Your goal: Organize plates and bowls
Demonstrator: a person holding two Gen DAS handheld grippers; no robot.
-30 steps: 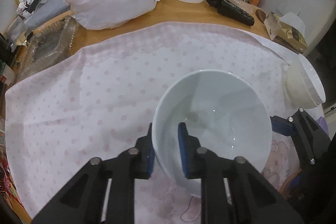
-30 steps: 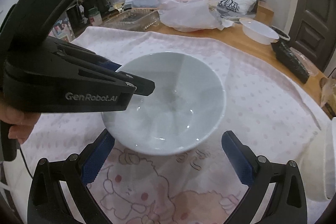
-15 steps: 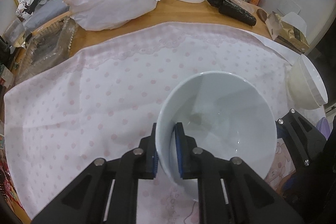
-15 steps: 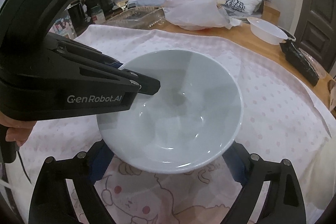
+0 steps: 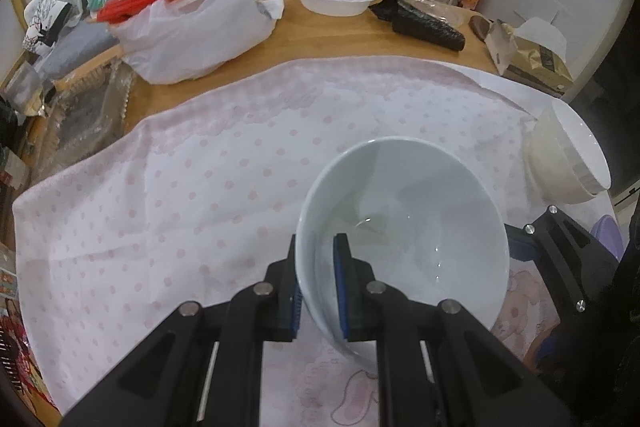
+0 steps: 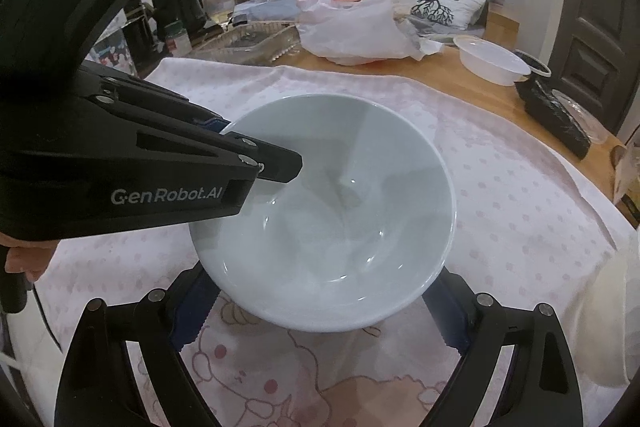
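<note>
White bowl (image 5: 404, 227): left hand-held gripper (image 5: 318, 291) is pinching its near rim, holding it over the pink cloth (image 5: 200, 163); right hand-held gripper (image 6: 320, 311) is waiting spread wide beneath it.

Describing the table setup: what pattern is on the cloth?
White cloth with pale pink polka dots, clearest in the left wrist view.

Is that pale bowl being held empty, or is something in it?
Empty. The pale blue-white glazed bowl shows only bare glaze and light glints inside. The left gripper pinches its rim.
</note>
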